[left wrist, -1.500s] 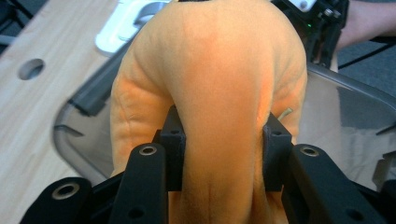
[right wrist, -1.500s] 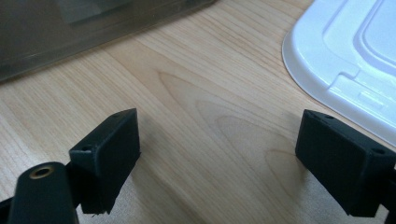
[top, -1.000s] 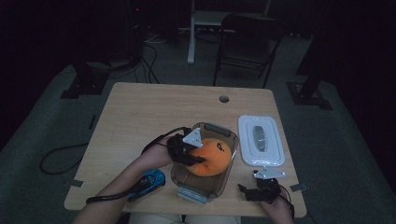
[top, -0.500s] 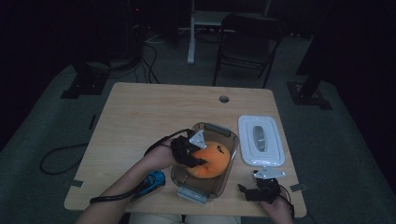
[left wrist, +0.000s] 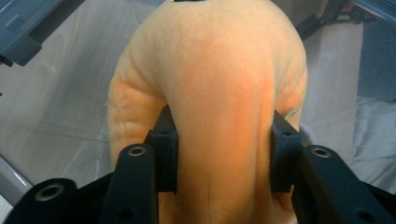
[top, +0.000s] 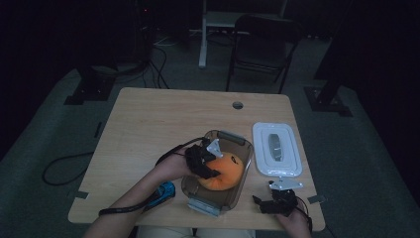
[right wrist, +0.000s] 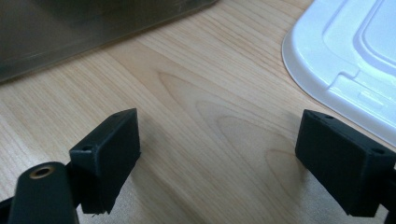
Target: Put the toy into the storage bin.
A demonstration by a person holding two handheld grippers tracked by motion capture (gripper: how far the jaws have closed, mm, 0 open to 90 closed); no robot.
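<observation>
An orange plush toy (top: 227, 172) lies inside a clear plastic container (top: 233, 137) near the table's front edge. My left gripper (top: 205, 166) reaches into the container from the left. In the left gripper view the plush toy (left wrist: 219, 70) bulges out between the two black pads (left wrist: 166, 140), which still press its sides; the jaws have just been opening a little. My right gripper (top: 265, 204) rests low at the front right, right of the container. In the right gripper view it (right wrist: 229, 154) stands open over bare wood with nothing between its fingers.
A white lid (top: 276, 148) lies flat to the right of the container, and its corner (right wrist: 345, 56) is close beyond the right gripper. A blue object (top: 163, 191) lies left of the container under the left forearm. The container's wall (right wrist: 93, 23) is ahead on the left.
The left gripper and the plush toy have sunk slightly toward the container's front. The right gripper has not moved.
</observation>
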